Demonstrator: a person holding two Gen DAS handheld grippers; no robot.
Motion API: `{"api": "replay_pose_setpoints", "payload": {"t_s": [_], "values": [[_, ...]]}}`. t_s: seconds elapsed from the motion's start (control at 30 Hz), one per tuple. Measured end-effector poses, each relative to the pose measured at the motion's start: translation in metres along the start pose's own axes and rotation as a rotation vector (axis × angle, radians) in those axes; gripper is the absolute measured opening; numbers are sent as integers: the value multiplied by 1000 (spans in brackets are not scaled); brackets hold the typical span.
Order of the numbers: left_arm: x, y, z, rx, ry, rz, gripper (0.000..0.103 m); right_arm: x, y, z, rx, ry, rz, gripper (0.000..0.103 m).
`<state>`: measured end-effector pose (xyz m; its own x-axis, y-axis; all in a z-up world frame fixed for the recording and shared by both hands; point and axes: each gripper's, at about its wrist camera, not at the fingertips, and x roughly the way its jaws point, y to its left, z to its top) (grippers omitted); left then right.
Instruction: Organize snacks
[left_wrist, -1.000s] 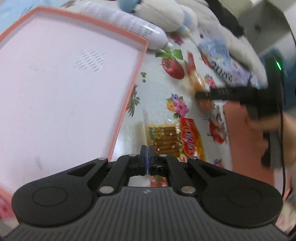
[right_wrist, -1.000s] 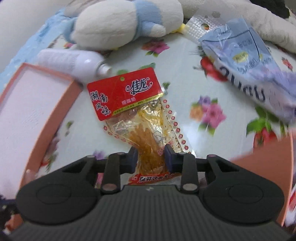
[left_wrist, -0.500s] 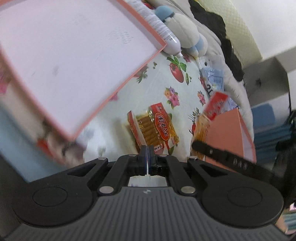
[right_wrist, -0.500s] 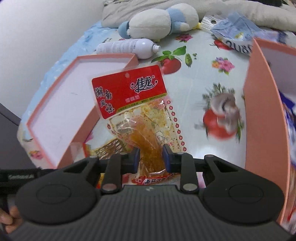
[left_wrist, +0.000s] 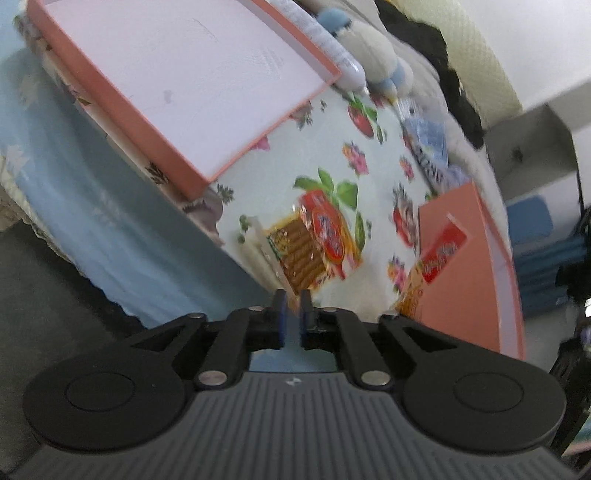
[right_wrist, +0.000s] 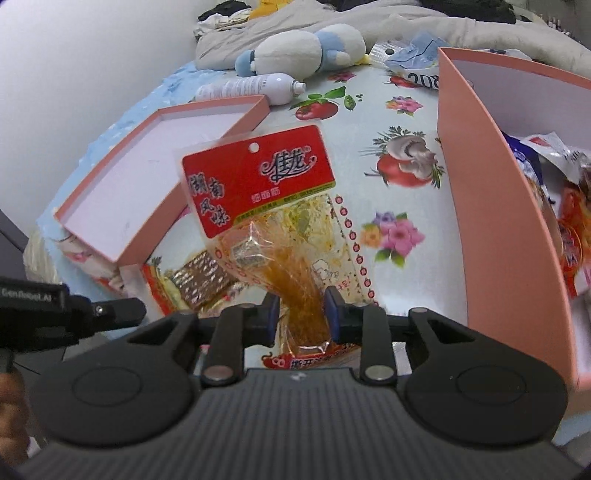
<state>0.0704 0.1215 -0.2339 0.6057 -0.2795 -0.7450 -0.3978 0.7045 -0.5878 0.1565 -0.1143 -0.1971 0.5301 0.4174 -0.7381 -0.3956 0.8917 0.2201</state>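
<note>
- My left gripper (left_wrist: 291, 308) points downward at a slant, and its view is rolled to one side.
- Its jaws are opening, with a narrow gap showing between the blue pads (left_wrist: 280, 310); nothing sits between them.
- My right gripper (right_wrist: 301, 315) also points down at a slant, with its view level.
- Its jaws are opening slightly, yet the pads (right_wrist: 274, 314) still press on the lower part of a snack packet (right_wrist: 266, 192), which stands up out of the grip, tilted a little.
- In the right wrist view my left gripper shows at the left edge as a dark bar, with part of my hand (right_wrist: 11, 402) below it at the frame's edge.
</note>
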Motion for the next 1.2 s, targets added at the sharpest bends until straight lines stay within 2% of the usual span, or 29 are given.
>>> {"api": "replay_pose_setpoints", "payload": {"t_s": [0.07, 0.13, 0.2, 0.27, 0.4, 0.57, 0.7, 0.83, 0.93, 1.2], "values": [[-1, -4, 0, 54, 25, 35, 53, -1, -3, -6, 1, -12, 10, 37], [-7, -7, -1, 117, 23, 59, 65, -3, -5, -8, 11, -21, 31, 44], [-14, -13, 0, 198, 12, 92, 69, -6, -5, -11, 9, -41, 29, 64], [-19, -18, 4, 244, 2, 100, 80, -8, -1, -13, -27, -69, 8, 70], [-28, -40, 14, 418, -47, 96, 85, -3, 6, -20, -101, -80, -8, 70], [-14, -71, 23, 620, -9, 46, 86, 1, 4, -26, -115, -95, -48, 70], [19, -78, 34, 671, 20, 108, 86, 2, -2, -26, -101, -138, -74, 70], [45, -83, 35, 762, 62, 113, 86, 8, -5, -29, -100, -121, -66, 70], [64, -82, 30, 834, 91, 166, 86, 16, -3, -34, -133, -94, -87, 70], [96, -73, 26, 865, 162, 212, 85, 21, -4, -41, -147, -80, -100, 71]]}}
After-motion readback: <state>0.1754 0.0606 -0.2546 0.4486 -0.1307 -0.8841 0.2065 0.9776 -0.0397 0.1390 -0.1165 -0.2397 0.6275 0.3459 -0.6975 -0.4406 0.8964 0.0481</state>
